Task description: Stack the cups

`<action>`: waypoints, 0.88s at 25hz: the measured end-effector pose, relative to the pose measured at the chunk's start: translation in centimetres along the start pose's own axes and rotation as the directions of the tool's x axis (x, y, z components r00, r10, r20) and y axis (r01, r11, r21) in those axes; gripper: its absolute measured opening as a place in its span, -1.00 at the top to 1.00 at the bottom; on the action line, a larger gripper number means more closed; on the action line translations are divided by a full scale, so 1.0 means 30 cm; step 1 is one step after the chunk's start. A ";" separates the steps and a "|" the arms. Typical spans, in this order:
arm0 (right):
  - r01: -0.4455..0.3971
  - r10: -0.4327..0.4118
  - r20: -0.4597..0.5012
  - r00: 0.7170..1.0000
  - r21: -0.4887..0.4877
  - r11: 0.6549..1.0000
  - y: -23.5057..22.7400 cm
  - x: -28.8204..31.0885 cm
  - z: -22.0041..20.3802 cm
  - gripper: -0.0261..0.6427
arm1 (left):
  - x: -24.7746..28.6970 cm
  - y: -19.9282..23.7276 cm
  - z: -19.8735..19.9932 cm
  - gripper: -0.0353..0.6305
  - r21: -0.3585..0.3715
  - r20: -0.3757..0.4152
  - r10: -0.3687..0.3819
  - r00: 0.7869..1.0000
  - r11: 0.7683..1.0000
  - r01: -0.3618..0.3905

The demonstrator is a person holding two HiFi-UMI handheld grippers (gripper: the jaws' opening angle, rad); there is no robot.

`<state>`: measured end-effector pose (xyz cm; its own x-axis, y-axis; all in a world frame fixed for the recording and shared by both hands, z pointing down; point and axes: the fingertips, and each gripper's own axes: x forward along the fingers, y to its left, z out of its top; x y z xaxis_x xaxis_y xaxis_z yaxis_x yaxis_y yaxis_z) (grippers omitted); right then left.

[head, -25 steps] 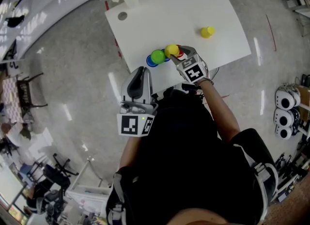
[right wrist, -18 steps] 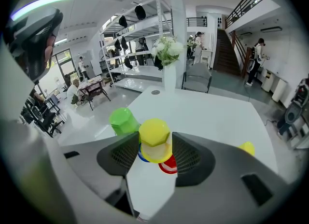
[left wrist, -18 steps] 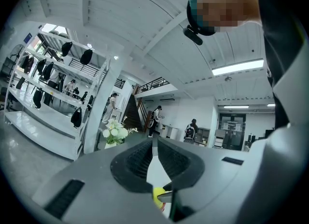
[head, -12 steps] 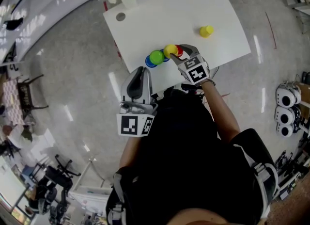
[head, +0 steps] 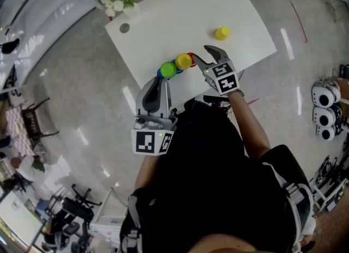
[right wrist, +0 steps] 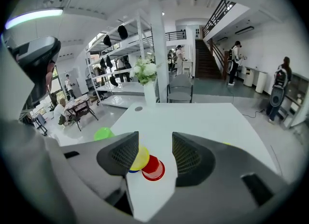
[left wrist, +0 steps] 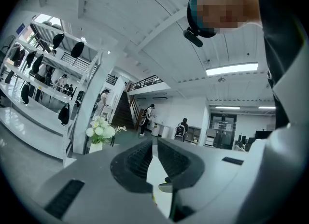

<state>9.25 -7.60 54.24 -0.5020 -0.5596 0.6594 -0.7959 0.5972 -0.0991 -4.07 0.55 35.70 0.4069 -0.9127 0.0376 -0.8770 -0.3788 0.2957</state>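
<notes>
and the right gripper (head: 203,54) has come away from the cluster. a moment ago it was down on the yellow cup (head: 183,61), and now it sits just right of it, lifted clear. its jaws have just been opening and stand wide apart, gripping nothing (in the right gripper view the yellow cup and the red cup (right wrist: 153,168) only show through the gap, low on the table (head: 180,12)). so that looks like a release. yellow, red and the green cup (head: 168,70) bunch at the centre of the head view by the table's near edge, a bit of blue beneath. the other yellow cup (head: 222,32) sits alone, upper right, likely next. the left gripper (head: 158,91) hangs below the cluster, jaws nearly together, empty.
</notes>
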 end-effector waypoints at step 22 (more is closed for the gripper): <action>0.267 -0.260 -0.061 0.964 0.176 0.947 -0.455 -0.052 -0.178 0.22 | 0.215 -0.179 -0.058 0.74 0.007 -0.074 -0.161 0.984 0.987 0.162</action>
<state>22.71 -11.82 58.54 -0.2563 -0.6598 0.7064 -0.9477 0.3152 -0.0495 3.71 -3.02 36.01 0.5603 -0.8261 0.0603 -0.8016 -0.5224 0.2908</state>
